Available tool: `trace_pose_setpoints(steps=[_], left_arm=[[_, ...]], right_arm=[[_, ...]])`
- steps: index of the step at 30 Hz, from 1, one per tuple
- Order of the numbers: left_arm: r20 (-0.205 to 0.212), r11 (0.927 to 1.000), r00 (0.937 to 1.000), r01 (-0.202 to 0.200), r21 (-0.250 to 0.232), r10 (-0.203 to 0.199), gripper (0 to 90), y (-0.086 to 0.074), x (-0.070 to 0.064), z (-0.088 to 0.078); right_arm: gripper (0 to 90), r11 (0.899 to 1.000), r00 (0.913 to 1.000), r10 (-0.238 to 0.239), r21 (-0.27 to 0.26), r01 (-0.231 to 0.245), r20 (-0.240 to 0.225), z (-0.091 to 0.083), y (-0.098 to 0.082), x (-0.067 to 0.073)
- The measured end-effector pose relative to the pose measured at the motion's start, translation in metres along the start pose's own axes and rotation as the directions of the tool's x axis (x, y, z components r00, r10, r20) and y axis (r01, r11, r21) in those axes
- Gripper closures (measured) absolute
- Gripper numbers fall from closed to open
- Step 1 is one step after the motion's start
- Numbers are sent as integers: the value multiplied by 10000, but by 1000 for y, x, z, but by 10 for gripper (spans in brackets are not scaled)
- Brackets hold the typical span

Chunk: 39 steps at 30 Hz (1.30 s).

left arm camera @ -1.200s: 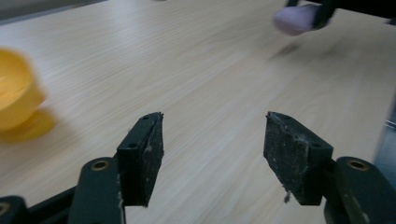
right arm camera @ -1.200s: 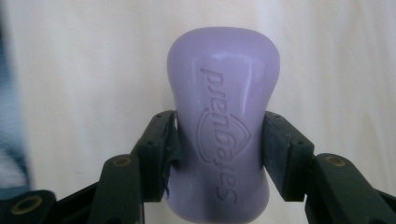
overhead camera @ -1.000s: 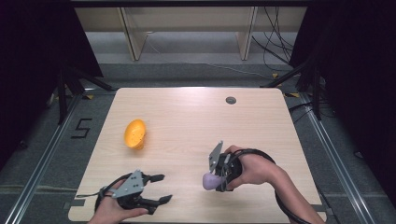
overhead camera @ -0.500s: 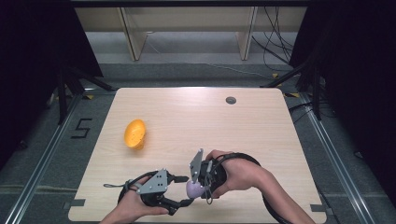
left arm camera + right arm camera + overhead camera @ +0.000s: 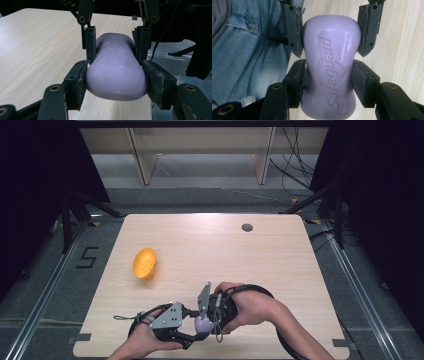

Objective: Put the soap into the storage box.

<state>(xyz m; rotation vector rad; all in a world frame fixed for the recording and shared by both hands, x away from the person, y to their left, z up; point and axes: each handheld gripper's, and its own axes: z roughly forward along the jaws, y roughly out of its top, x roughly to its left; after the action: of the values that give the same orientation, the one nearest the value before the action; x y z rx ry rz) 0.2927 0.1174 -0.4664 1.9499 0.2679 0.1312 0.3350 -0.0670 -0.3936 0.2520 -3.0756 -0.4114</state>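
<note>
A purple soap bar [image 5: 202,324] with "Safeguard" embossed on it hangs just above the front edge of the wooden table [image 5: 220,255], held between both hands. My right gripper [image 5: 329,67] is shut on the bar's waist [image 5: 330,82]. My left gripper [image 5: 115,68] faces it from the opposite side, its pads pressed on both flanks of the bar's other end [image 5: 116,80]. In the high view the left gripper [image 5: 195,329] and right gripper [image 5: 206,319] meet tip to tip at the soap.
An orange oval object [image 5: 145,263] lies on the table's left half. A round cable hole [image 5: 247,227] sits near the far edge. The person's denim-clad leg [image 5: 249,50] is below the soap, just off the table's front edge.
The right gripper carried the soap left toward the table's front. The left gripper moved right to meet it, and its jaws have closed onto the bar's free end.
</note>
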Motion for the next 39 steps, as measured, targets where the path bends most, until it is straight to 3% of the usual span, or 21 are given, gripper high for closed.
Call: trace_pose_setpoints(steps=[5,6,7,12,13,15,16,18,19,20,23,25,26,28,29,30,32,33,35,37,39], left_arm=[[-75,10000,10000,-13,-12,13,387,0,-1,0],[-12,9998,9998,-177,32,177,390,0,0,0],[-44,10000,10000,40,17,-40,390,-1,-1,0],[24,10000,10000,31,-25,-31,393,0,0,-2],[137,9997,9998,169,-198,-166,394,1,-1,-2],[36,9998,9999,-94,-152,95,395,3,-1,-5],[58,9996,9999,90,-251,-89,395,4,-2,-5],[34,9998,10000,-70,-209,71,395,6,-2,-7],[50,9997,10000,64,-243,-63,395,6,-3,-7],[41,9997,9998,-189,-160,190,395,7,-1,-8],[66,9998,10000,50,-178,-49,396,8,-2,-9],[11,9997,9999,169,-185,-169,396,8,-2,-11],[117,9998,9998,-129,-172,131,396,9,0,-11],[113,9996,9999,-17,-299,20,396,10,-1,-11],[98,9997,9999,121,-229,-118,396,11,-1,-13],[59,9998,9999,89,-194,-88,396,11,-1,-13],[131,9993,9997,222,-306,-218,396,12,-1,-13],[131,9993,9997,222,-306,-218,396,12,-1,-13],[51,9995,9999,152,-275,-151,396,13,-2,-15],[45,9994,9999,92,-321,-91,396,15,-2,-16],[44,9994,10000,38,-352,-37,396,16,-3,-17]], right_arm=[[488,9999,9999,-145,-4,145,46,-1,1,-1],[488,10000,10000,-74,33,74,59,-1,1,0],[488,9999,10000,70,84,-70,-18,-1,1,1],[487,10000,10000,-86,-19,86,-9,-1,1,0],[487,10000,10000,55,19,-55,-65,-2,2,1],[487,10000,10000,13,-45,-13,-88,-2,2,0],[487,10000,9999,99,9,-99,-130,-2,3,1],[487,9999,9998,158,70,-157,-83,-2,4,3],[487,10000,10000,-26,40,27,-89,-2,5,2],[487,9998,9998,186,101,-185,-118,-2,6,3],[487,10000,9999,12,-87,-13,-135,-1,6,1],[487,9991,9989,414,-71,-416,-213,-1,6,2],[487,9990,9988,427,-114,-430,-234,-1,6,2],[487,9988,9987,452,-153,-456,-245,-1,6,2],[487,9992,9997,141,-369,-148,-184,-1,6,-1],[487,9990,9997,149,-413,-158,-211,-1,5,-1],[487,9980,9981,528,-321,-538,-330,-2,5,1],[487,9980,9981,528,-321,-538,-330,-2,5,1],[487,9982,9997,79,-600,-92,-220,-1,5,-2],[487,9970,9977,597,-474,-611,-311,-2,5,1],[487,9963,9980,538,-652,-558,-326,-2,5,0]])
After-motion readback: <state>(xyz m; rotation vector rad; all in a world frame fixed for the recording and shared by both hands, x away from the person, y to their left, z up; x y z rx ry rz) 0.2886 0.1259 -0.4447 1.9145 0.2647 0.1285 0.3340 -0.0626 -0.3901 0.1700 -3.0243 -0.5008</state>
